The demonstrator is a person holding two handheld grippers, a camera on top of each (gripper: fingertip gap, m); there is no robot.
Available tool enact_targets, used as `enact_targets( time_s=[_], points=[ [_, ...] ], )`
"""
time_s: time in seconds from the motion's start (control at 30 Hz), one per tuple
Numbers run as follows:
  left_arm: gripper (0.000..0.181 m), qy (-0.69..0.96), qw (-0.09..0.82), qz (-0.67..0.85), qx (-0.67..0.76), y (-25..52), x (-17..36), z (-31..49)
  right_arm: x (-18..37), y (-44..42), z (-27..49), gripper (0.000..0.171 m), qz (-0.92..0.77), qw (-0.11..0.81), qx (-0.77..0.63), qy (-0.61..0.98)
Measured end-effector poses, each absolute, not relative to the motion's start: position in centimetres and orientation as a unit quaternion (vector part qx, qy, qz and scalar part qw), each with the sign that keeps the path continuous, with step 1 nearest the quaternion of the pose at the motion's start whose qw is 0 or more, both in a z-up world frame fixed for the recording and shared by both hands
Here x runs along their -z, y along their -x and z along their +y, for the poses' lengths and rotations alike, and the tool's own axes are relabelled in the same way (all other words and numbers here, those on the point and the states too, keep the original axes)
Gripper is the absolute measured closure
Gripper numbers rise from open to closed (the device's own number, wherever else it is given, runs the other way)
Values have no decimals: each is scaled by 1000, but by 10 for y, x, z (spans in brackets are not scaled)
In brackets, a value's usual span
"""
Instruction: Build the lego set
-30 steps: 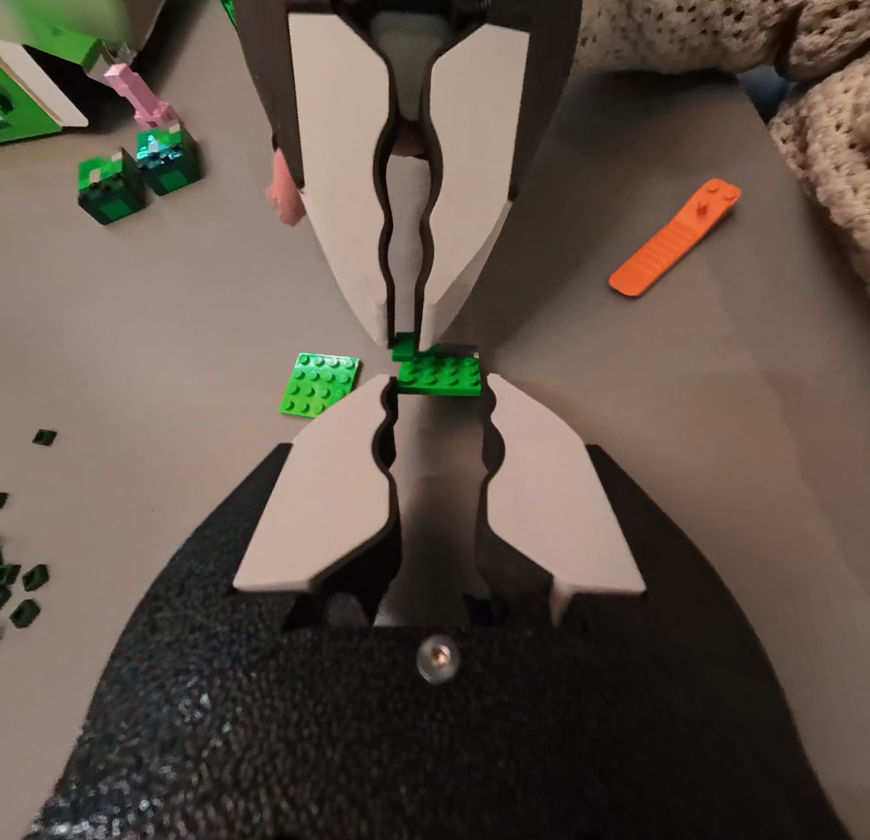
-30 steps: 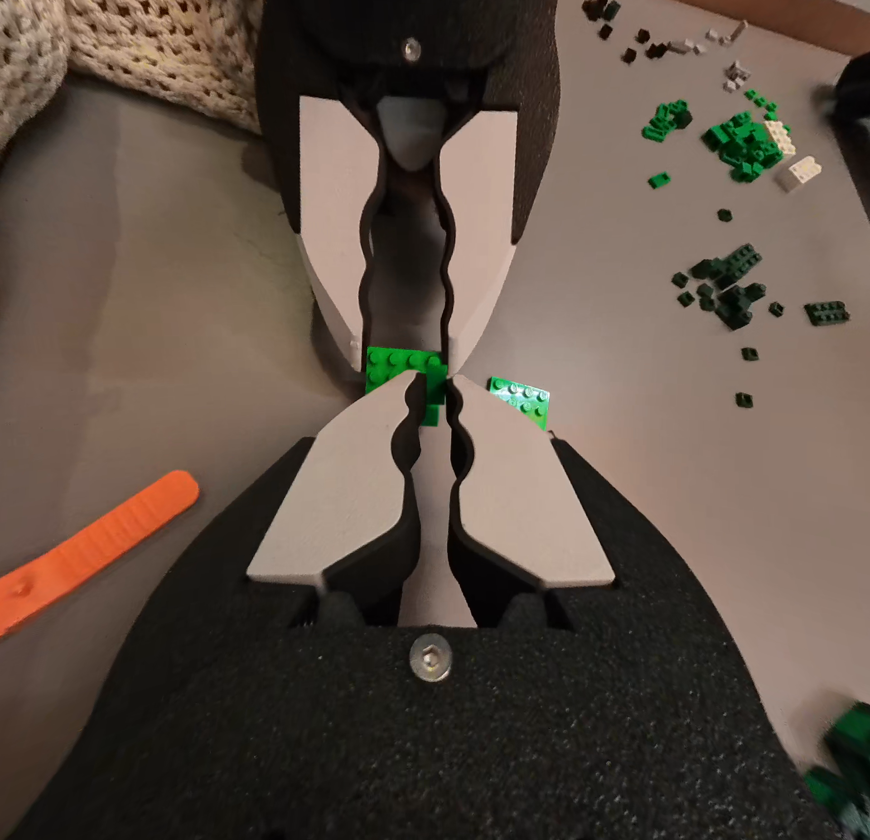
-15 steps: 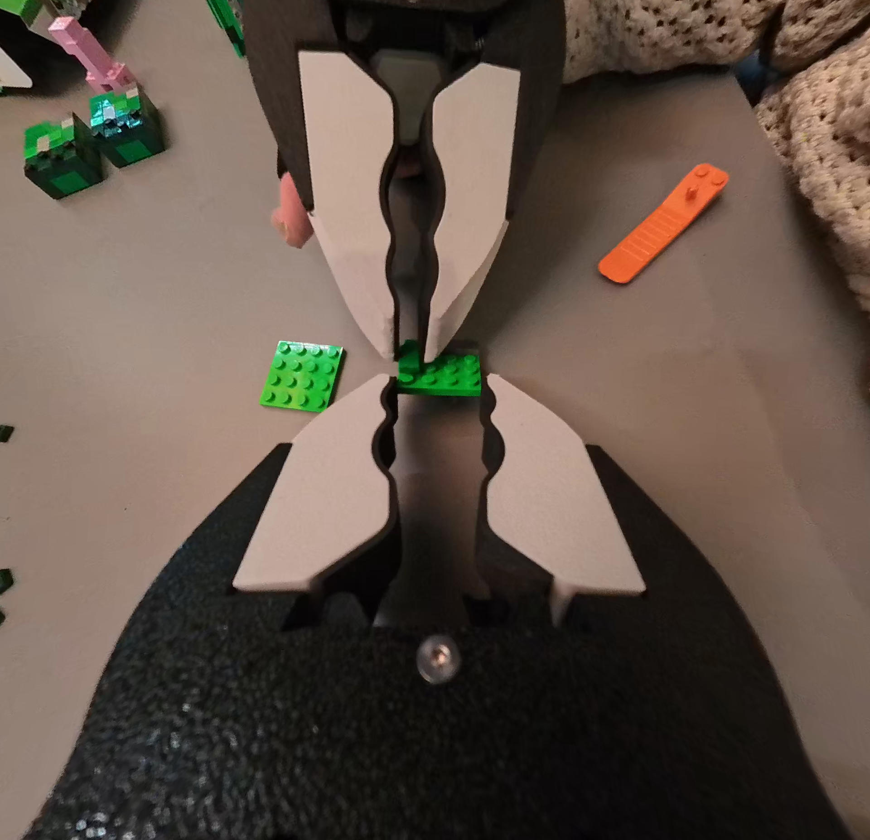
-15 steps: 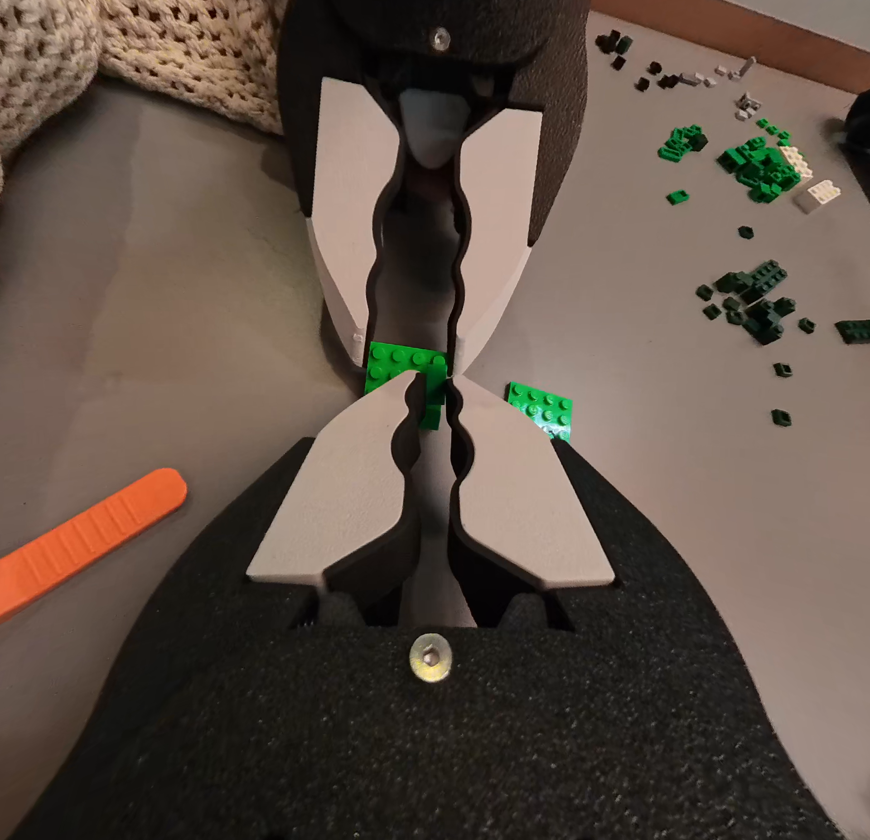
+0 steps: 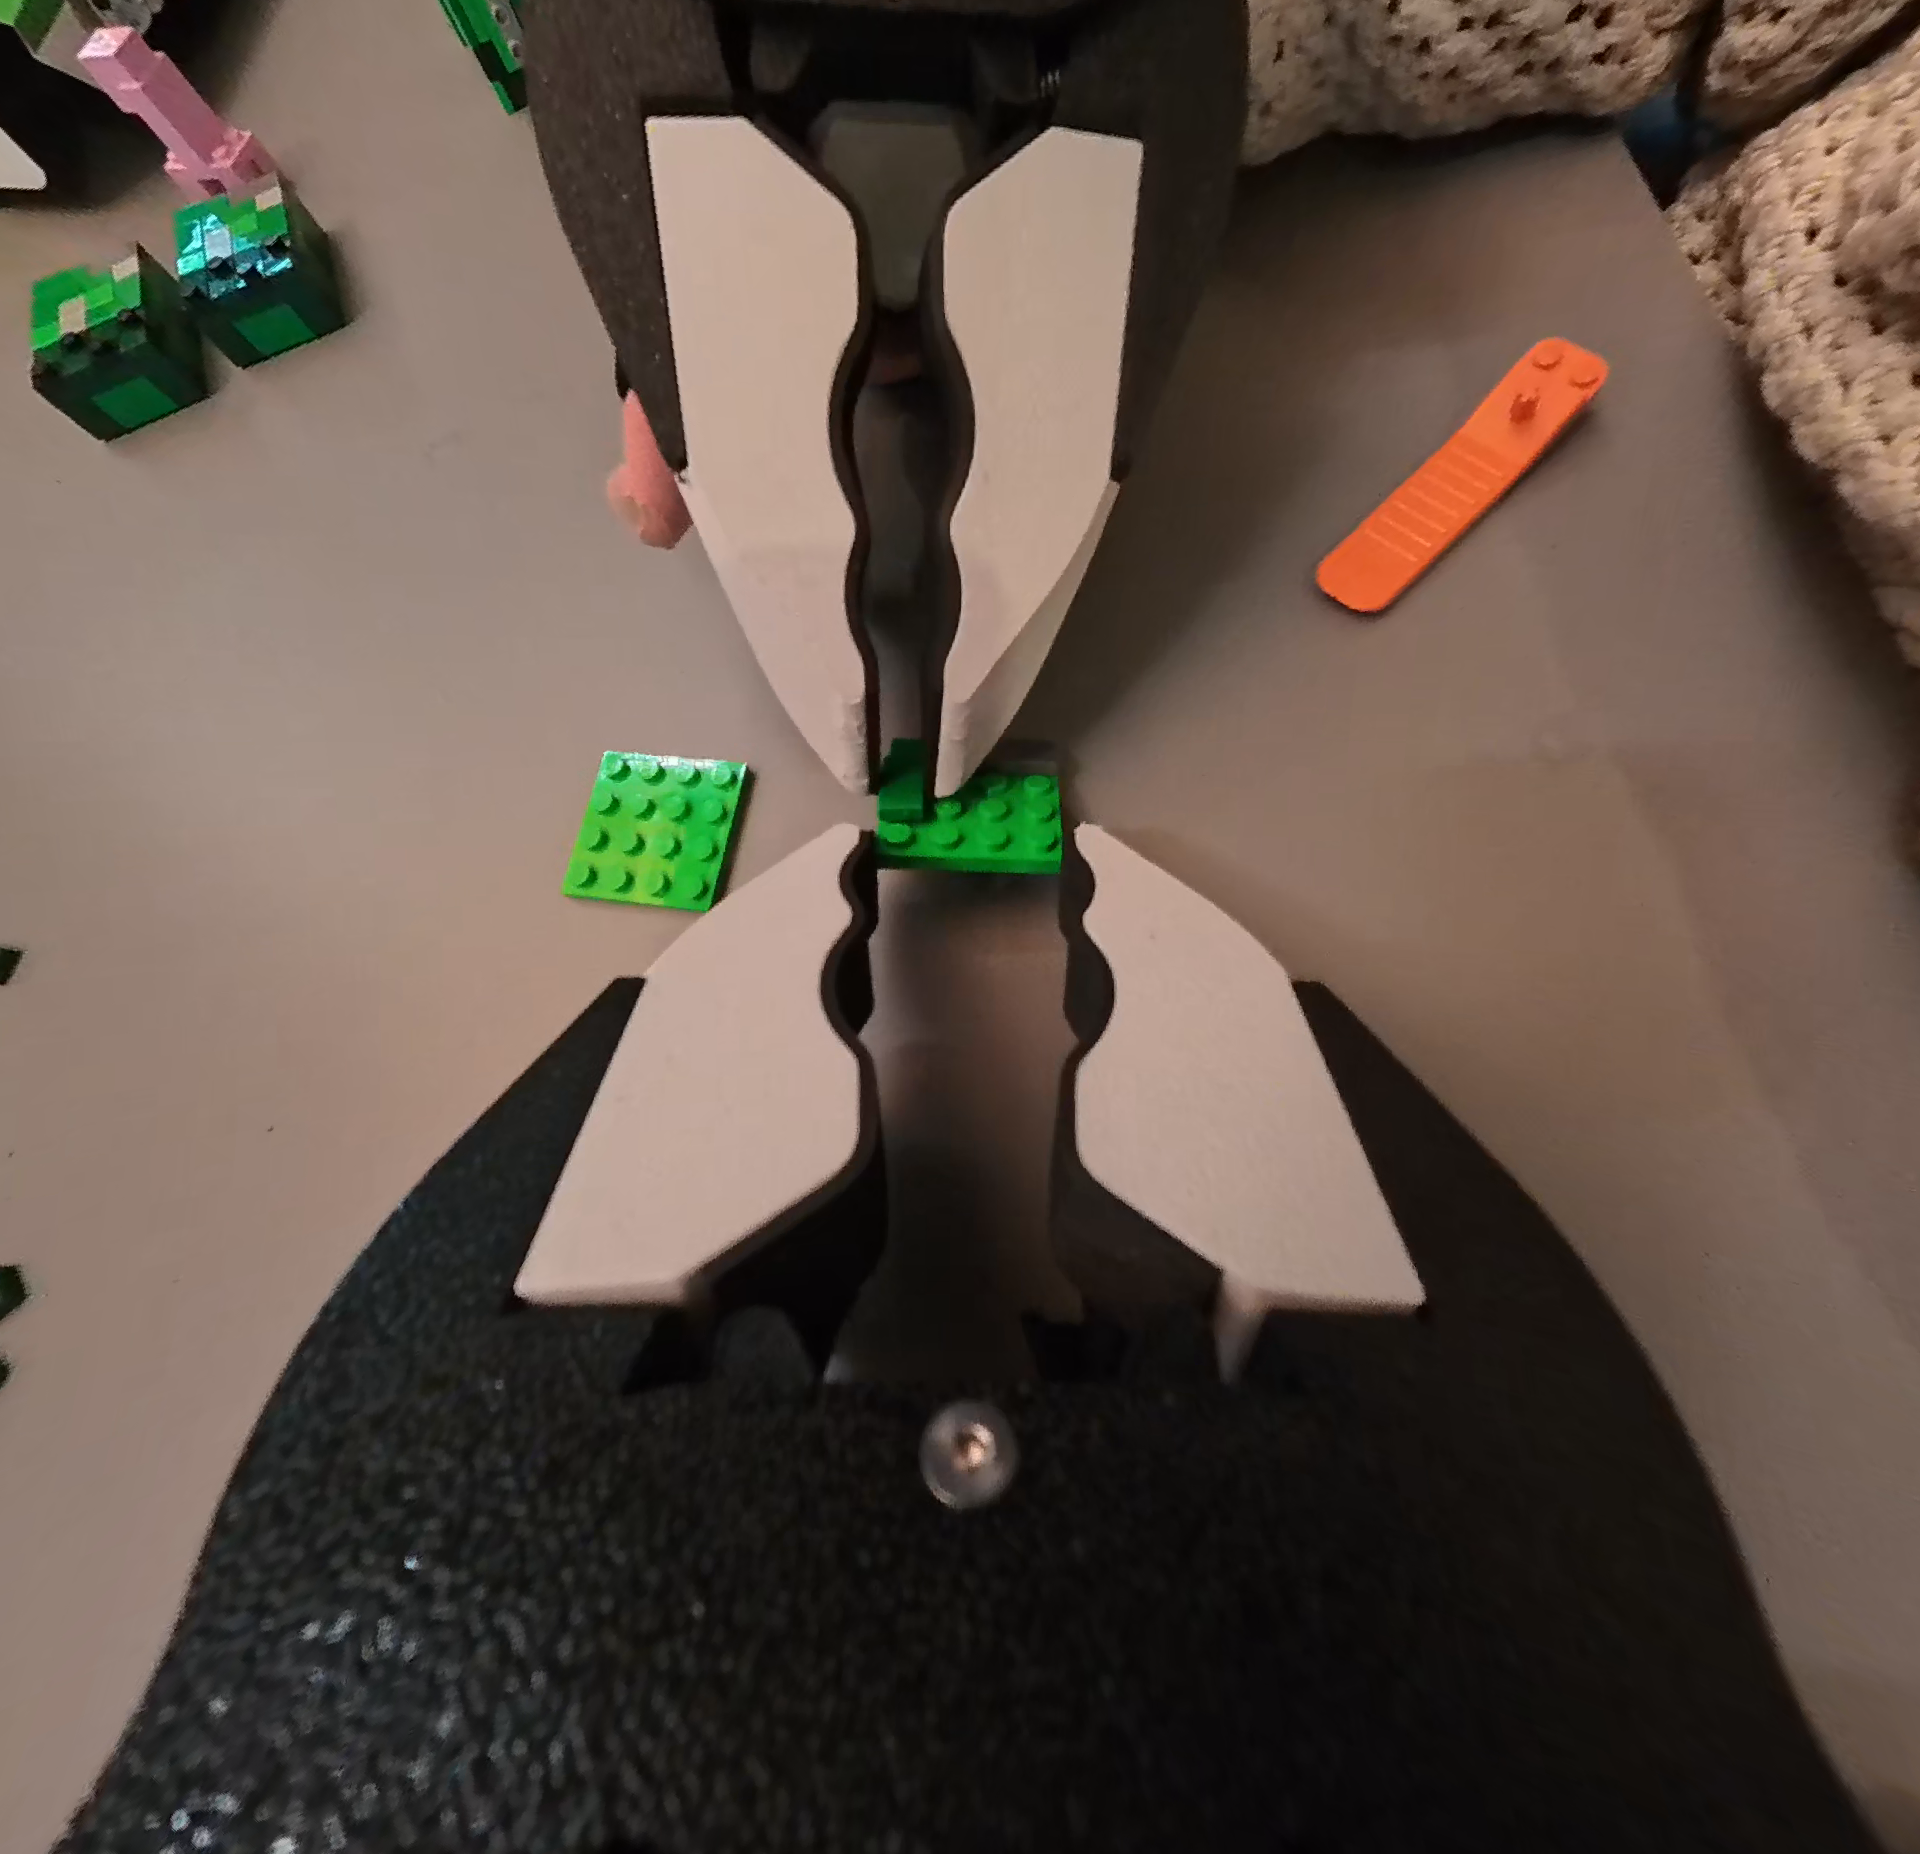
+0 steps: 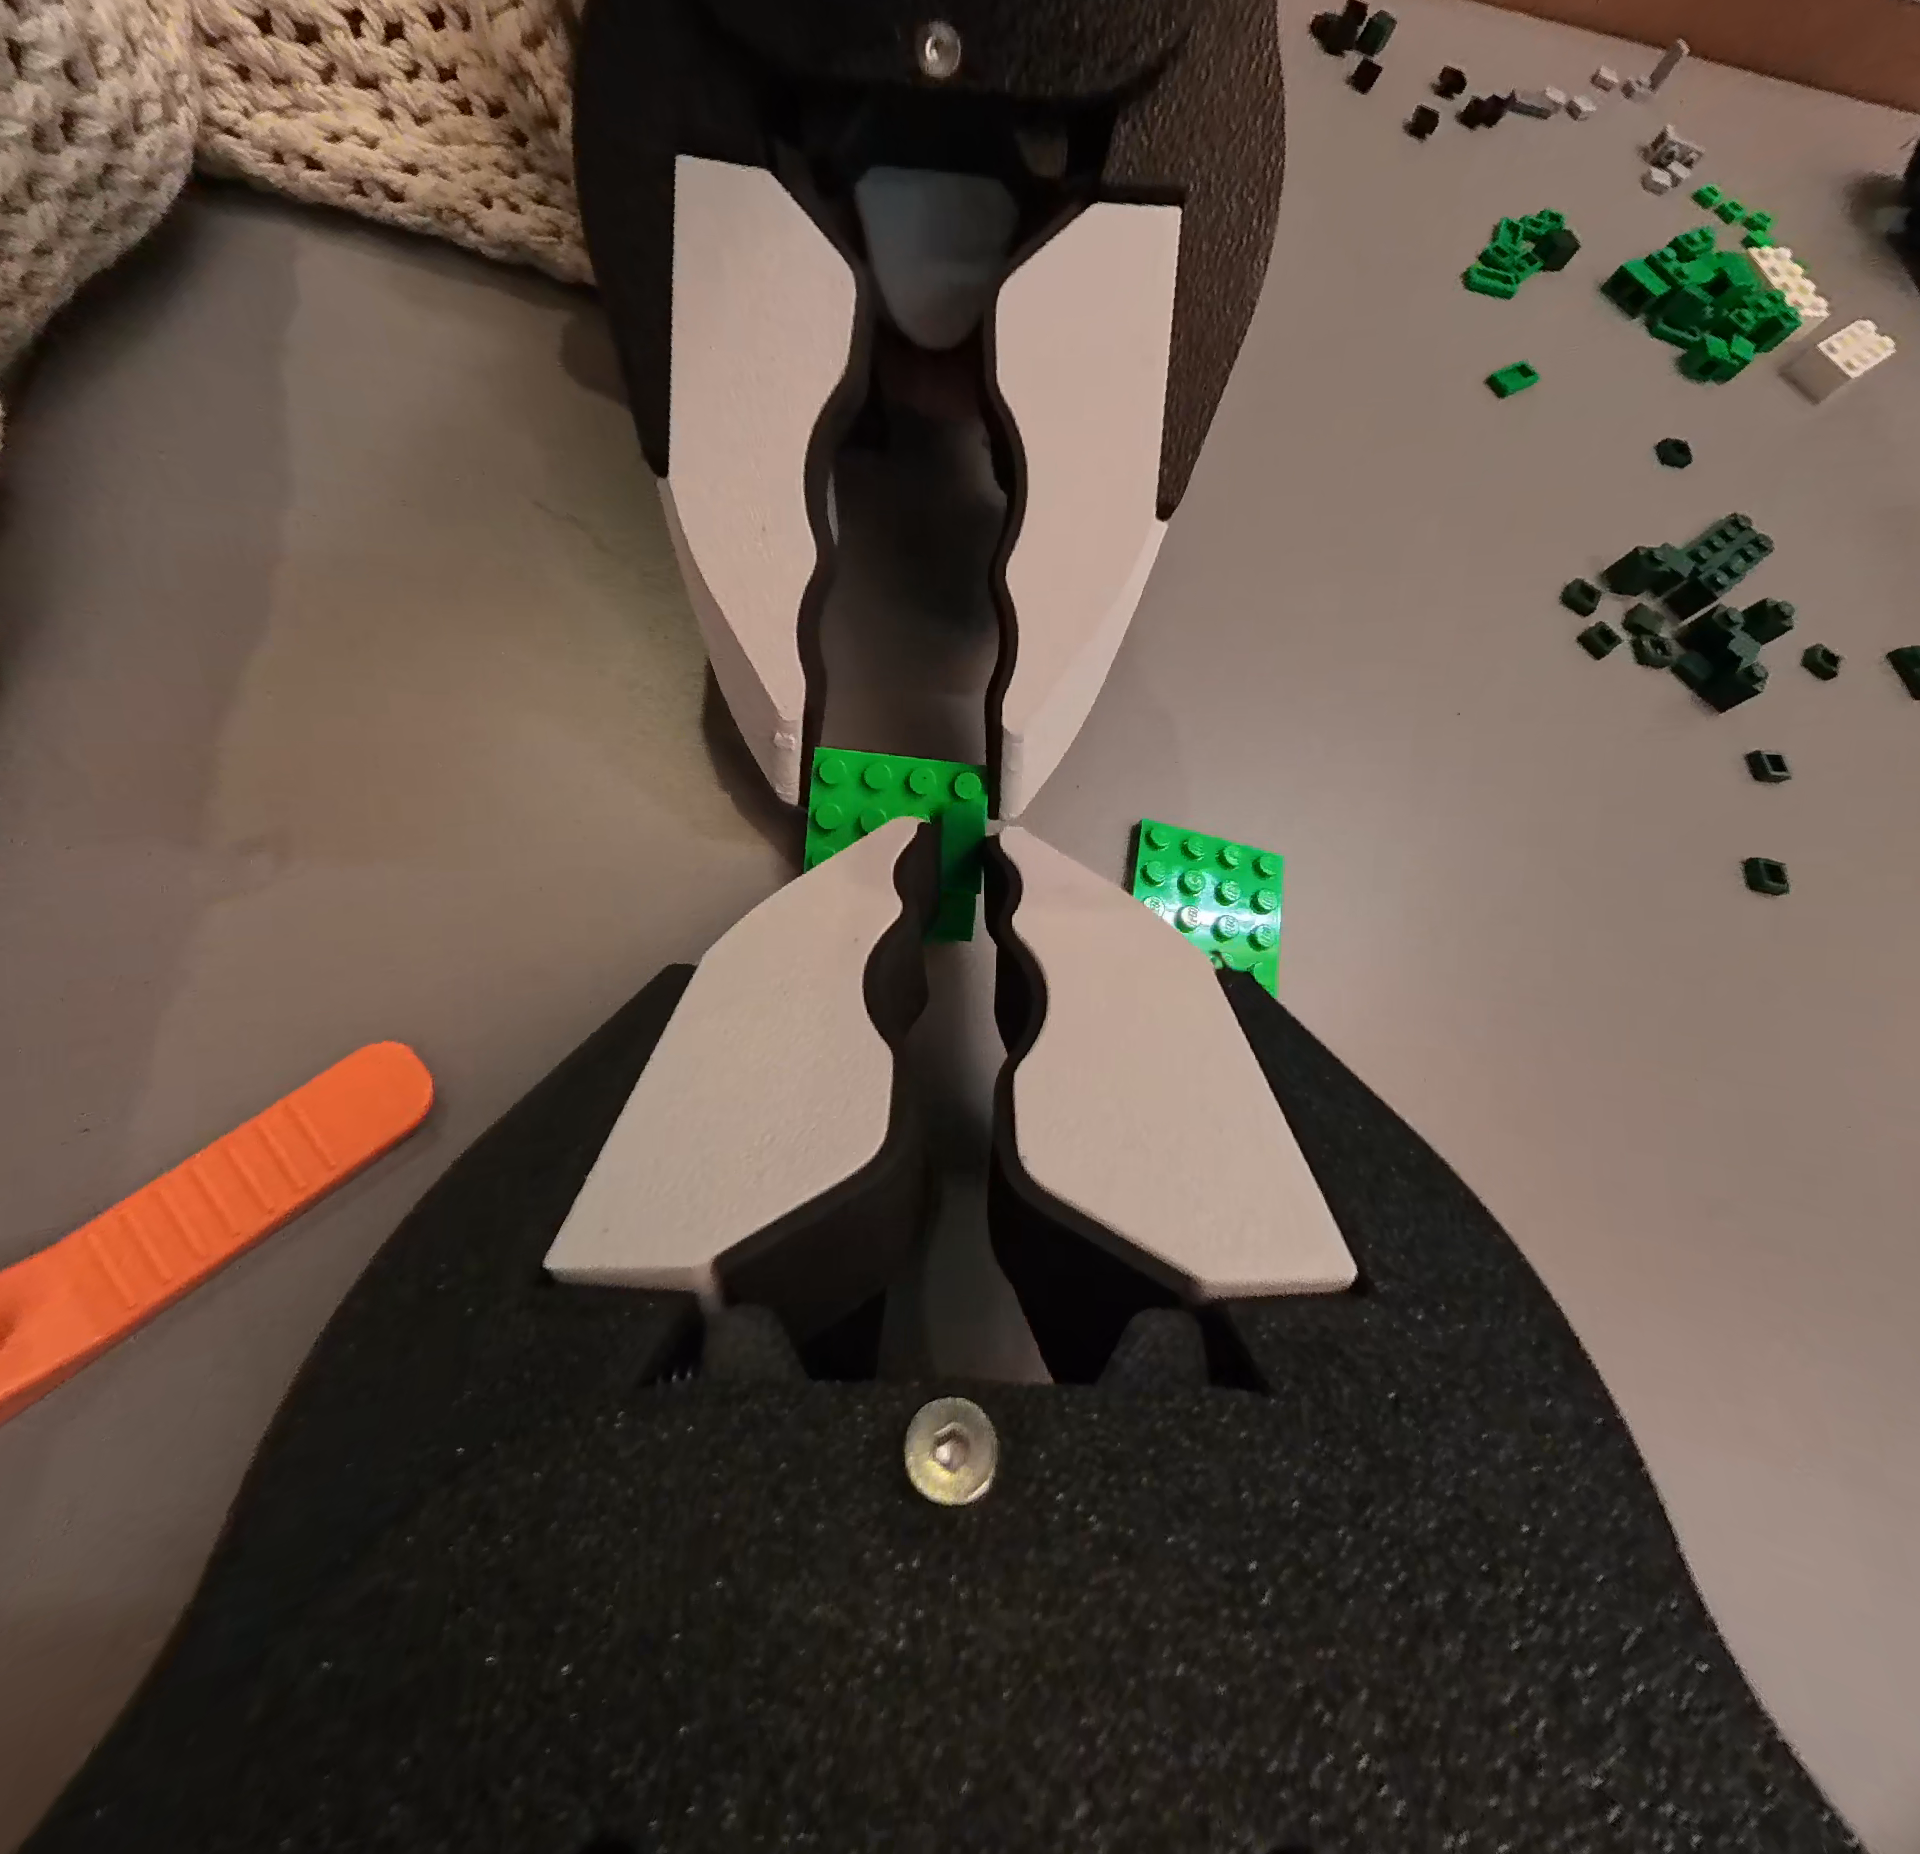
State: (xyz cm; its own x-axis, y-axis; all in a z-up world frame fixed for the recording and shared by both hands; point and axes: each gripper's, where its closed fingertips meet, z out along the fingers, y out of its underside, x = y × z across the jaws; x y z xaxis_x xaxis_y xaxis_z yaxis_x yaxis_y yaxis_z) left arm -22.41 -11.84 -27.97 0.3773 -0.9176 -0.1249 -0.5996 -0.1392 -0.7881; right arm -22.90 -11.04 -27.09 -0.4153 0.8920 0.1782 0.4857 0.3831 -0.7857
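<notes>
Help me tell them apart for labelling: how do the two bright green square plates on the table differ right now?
The held plate sits between the left gripper fingers; the loose plate lies free beside them, untouched. The held plate has a small green piece, pinched by the right gripper, at one corner; the loose plate's studs are all bare. Both are bright green, studded and flat on the grey table.

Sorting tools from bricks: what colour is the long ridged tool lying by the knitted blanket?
The tool is orange, clearest in the left wrist view.
</notes>
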Motion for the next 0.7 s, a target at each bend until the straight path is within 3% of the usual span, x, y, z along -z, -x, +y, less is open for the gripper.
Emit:
enact_targets(
  time_s=[0.43, 0.7],
  points=[
    [147, 728, 398, 523, 197, 231, 282, -119, 270, 229, -112, 159, -769, 302, -336, 453],
    [147, 724, 412, 517, 196, 232, 278, -117, 260, 223, -106, 146, -734, 284, -383, 484]
  ],
)
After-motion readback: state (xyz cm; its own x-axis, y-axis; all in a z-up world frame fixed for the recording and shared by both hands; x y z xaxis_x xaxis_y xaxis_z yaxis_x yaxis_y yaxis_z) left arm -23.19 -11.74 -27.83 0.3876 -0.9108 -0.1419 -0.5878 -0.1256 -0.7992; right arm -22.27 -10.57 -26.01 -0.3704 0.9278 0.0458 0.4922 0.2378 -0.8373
